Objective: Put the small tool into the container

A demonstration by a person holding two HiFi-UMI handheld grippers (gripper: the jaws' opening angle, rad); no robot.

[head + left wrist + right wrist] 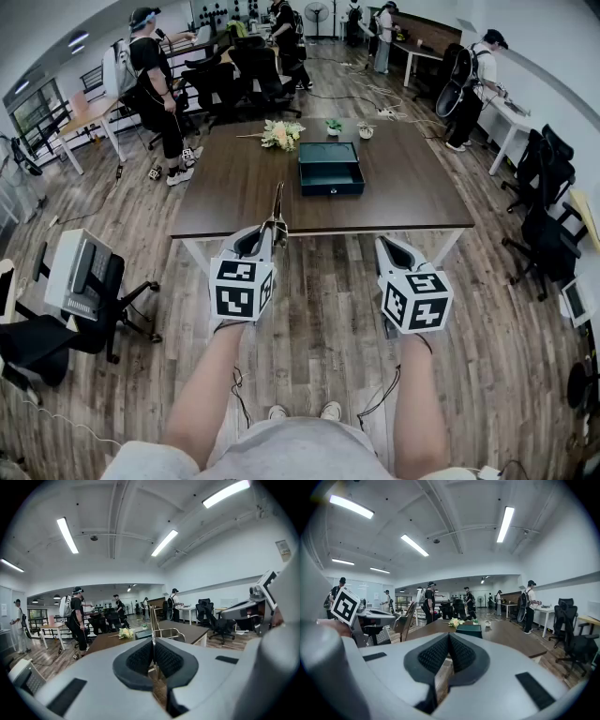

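Observation:
My left gripper (269,232) is shut on the small tool (277,208), a thin wood-and-metal piece that sticks forward over the table's near edge. In the left gripper view the tool (153,620) rises from between the closed pads, with a metal loop bending to its right. The container (330,169), a dark teal open box, rests on the brown table (422,187) beyond both grippers; it also shows in the right gripper view (469,629). My right gripper (385,246) is shut with nothing in it, level with the left one, just short of the table's near edge.
A bunch of flowers (282,135), a small potted plant (334,126) and a cup (365,130) stand at the table's far edge. Office chairs (80,291) flank the table on both sides. Several people stand at desks further back.

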